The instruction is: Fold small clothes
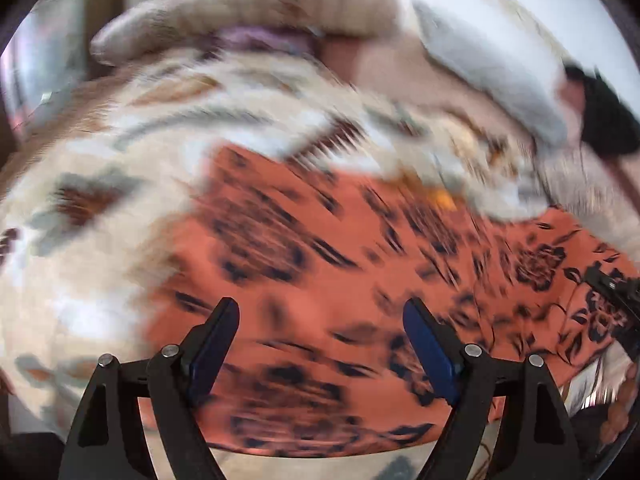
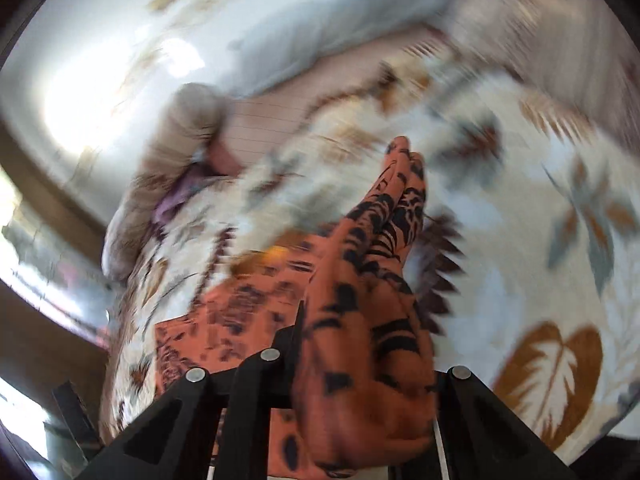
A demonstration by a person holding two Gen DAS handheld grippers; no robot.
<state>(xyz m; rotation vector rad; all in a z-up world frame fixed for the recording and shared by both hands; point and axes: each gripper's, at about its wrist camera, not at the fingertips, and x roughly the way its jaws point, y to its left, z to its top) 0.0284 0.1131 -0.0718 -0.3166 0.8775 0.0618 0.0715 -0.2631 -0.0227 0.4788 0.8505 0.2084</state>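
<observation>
Orange cloth (image 2: 360,320) bunches in the right gripper (image 2: 360,392), jaws clamped on it, trailing toward 9 o'clock over the bed (image 2: 540,220). Left gripper (image 1: 320,344) hovers, jaws wide, empty. Carry the fold across evenly, edges aligned.

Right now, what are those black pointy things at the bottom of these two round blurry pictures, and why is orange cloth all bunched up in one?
They are claws. A person holds one in each hand, and a small camera on each claw looks out along its two fingers, so every picture is that claw's own view. In the left-hand picture, the left claw is open, hanging over an orange cloth with black flowers. The cloth lies on a cream bedspread with brown and grey leaves. In the right-hand picture, the right claw is shut on a bunched fold of that same orange cloth. The blur means the cameras are moving.
</observation>
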